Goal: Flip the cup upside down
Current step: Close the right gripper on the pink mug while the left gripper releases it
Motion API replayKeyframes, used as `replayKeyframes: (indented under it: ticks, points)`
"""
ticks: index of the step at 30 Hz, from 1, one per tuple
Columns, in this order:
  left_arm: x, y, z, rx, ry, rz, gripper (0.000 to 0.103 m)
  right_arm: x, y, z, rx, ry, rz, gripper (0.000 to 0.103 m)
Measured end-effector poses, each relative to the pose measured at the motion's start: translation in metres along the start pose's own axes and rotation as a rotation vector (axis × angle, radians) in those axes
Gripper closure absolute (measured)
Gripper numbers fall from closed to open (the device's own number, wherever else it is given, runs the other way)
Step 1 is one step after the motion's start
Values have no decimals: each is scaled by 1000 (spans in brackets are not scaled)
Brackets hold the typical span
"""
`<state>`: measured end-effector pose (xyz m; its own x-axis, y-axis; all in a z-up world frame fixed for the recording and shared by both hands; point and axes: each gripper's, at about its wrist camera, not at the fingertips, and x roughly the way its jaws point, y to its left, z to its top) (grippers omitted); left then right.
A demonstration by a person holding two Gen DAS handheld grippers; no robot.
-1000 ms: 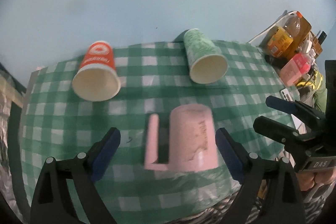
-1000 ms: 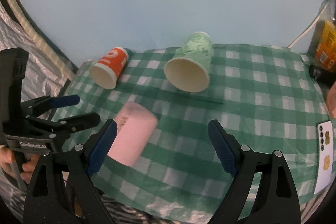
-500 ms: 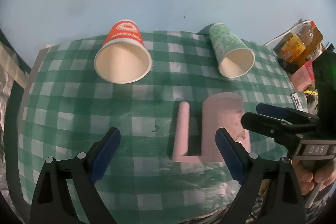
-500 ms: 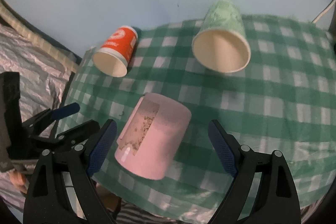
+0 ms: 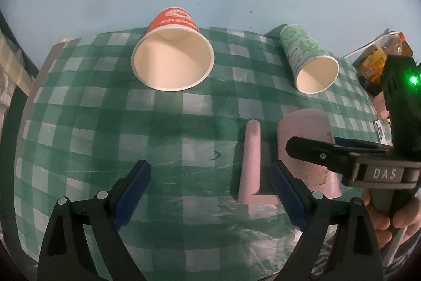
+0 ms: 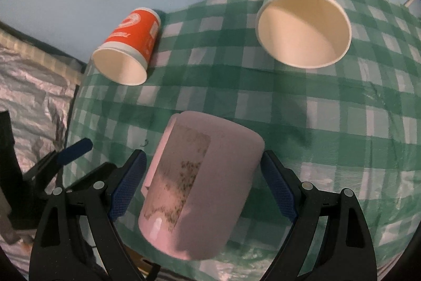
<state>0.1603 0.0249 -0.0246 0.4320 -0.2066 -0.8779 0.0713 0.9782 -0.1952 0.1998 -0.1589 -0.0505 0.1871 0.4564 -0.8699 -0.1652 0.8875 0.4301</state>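
Observation:
A pink mug (image 6: 200, 183) with a handle (image 5: 250, 162) lies on its side near the front edge of the green checked table (image 5: 105, 123). My right gripper (image 6: 202, 181) is open, its blue pads on either side of the mug body without closing on it; it also shows in the left wrist view (image 5: 323, 149) over the mug (image 5: 305, 128). My left gripper (image 5: 210, 191) is open and empty, to the left of the mug. A red paper cup (image 5: 173, 54) and a green paper cup (image 5: 307, 59) lie on their sides farther back.
The red cup (image 6: 129, 46) and green cup (image 6: 302, 25) lie with open mouths toward me near the back wall. Bottles and boxes (image 5: 373, 62) crowd the right end of the table. Silver foil sheeting (image 6: 31, 96) hangs left of the table.
My right gripper has moved down and forward so its fingers now straddle the pink mug. My left gripper has shifted left, away from the mug, toward the red cup.

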Motion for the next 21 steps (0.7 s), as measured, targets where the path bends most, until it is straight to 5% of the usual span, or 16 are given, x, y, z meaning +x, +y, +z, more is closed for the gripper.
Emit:
replayKeyframes:
  ticks: [10, 21]
  points:
    - [3, 0, -3, 24, -27, 30, 10, 15, -5, 7, 40, 57, 7, 16]
    - [4, -1, -3, 30, -34, 39, 10, 13, -1, 5, -21, 33, 31, 29]
